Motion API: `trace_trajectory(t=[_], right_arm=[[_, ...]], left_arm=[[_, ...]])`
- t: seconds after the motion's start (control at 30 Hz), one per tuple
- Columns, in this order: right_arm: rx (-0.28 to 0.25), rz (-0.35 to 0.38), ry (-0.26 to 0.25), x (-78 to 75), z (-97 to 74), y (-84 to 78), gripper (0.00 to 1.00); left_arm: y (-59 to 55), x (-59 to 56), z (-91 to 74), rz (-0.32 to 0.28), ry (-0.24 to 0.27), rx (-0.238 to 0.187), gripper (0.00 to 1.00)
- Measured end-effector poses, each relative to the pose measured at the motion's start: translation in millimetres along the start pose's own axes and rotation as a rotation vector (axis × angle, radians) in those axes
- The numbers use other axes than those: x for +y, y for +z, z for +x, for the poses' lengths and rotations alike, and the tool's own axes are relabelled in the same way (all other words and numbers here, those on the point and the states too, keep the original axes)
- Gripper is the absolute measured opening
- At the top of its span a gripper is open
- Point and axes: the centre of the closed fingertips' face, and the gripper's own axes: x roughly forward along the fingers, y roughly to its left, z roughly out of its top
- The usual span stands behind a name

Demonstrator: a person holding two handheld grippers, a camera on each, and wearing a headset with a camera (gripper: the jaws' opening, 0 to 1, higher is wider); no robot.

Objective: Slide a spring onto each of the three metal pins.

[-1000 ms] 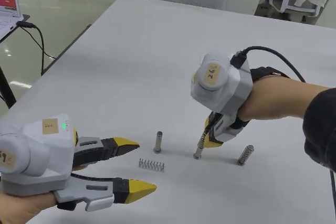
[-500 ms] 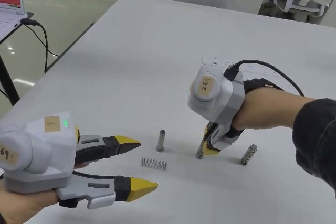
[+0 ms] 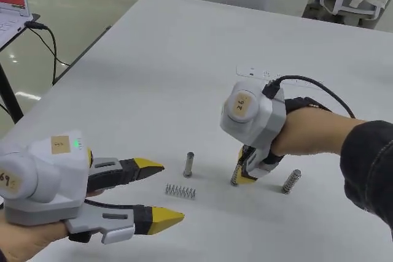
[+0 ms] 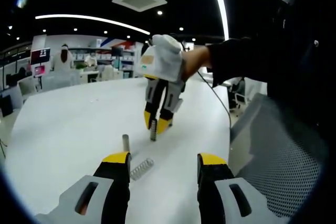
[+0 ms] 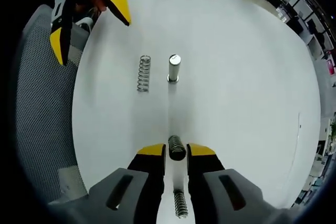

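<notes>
White table (image 3: 153,59), three pins in a rough row near the front edge

Right gripper (image 5: 177,150): points steeply down at the middle of the row, jaws drawn in and pinching the middle spring (image 5: 177,147) between the yellow tips. The spring sits over the middle pin (image 3: 233,182), whose foot shows just beneath it, on the table

Left gripper (image 3: 161,191): low over the near left of the table, jaws spread wide with nothing between them, tips aimed toward the row. It is well apart from the right gripper

Bare pin (image 3: 188,164): upright, left of the middle pin, no spring on it

Loose spring (image 3: 180,191): flat on the table just in front of the bare pin, near it but not touching, lying crosswise to it. In the left gripper view it lies just ahead of that gripper's left jaw

Third spring (image 3: 290,180): right of the right gripper, sleeved over the third pin (image 3: 285,189), standing with a slight tilt
</notes>
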Motion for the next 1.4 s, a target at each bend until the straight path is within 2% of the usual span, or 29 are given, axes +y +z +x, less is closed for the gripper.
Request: trace_trajectory(t=[0.3,0.5,0.7,0.83,1.17,1.4], right_arm=[[-0.053,-0.012,-0.027,3.5,-18.5,19.1,0.17],[-0.123,-0.026,0.006,19.1,-24.6,44.9,0.16],[-0.154,-0.038,0.046,34.0,-16.1,61.8,0.14],[-0.146,-0.055,0.060,40.1,-6.5,66.9,0.12],[-0.155,-0.038,0.077,44.0,14.7,75.9,0.10],[-0.137,-0.036,0.071,43.8,25.9,76.0,0.08]], left_arm=[[1.3,0.0,-0.8,0.004,-0.002,-0.001,0.46],[1.7,-0.3,-0.7,0.008,-0.002,0.001,0.46],[1.6,-0.2,-2.2,0.009,0.001,0.002,0.46],[0.9,0.1,-3.6,0.009,0.005,0.005,0.46],[0.4,0.1,-5.6,0.009,0.011,0.008,0.45],[-0.2,-0.2,-6.3,0.007,0.014,0.010,0.45]])
